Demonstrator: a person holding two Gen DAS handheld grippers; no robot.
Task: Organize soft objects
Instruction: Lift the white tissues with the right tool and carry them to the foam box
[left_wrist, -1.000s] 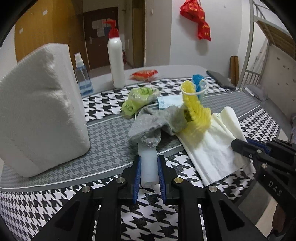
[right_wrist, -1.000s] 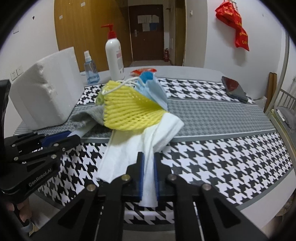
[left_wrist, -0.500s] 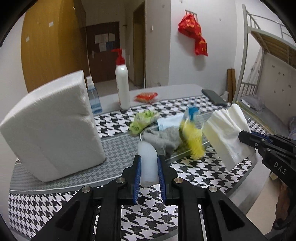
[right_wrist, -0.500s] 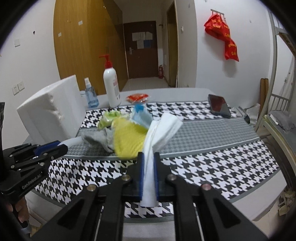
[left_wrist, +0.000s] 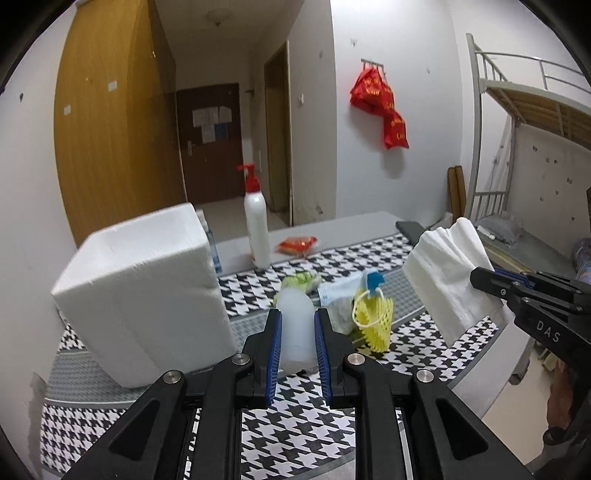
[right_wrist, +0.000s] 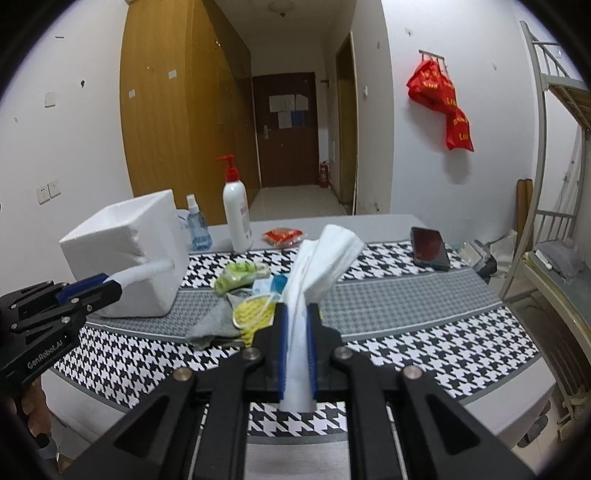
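Houndstooth cloth in black, white and grey is covering the tabletop (right_wrist: 424, 325). Left tongs (left_wrist: 298, 339) are clamping a translucent white foam strip (left_wrist: 295, 328); right tongs (right_wrist: 296, 347) are gripping a white towel (right_wrist: 317, 266), held above the surface. A grey sock (right_wrist: 212, 326) and a yellow foam net (right_wrist: 253, 314) are lying mid-tabletop beside a styrofoam box (right_wrist: 125, 251). A pump bottle (right_wrist: 236, 210) is standing behind; a red bag (right_wrist: 443, 99) is hanging on the wall.

Matt white cloth (right_wrist: 321, 266), rough foam box (right_wrist: 125, 254), yellow foam net (left_wrist: 373, 317), glossy plastic pump bottle (right_wrist: 236, 218)
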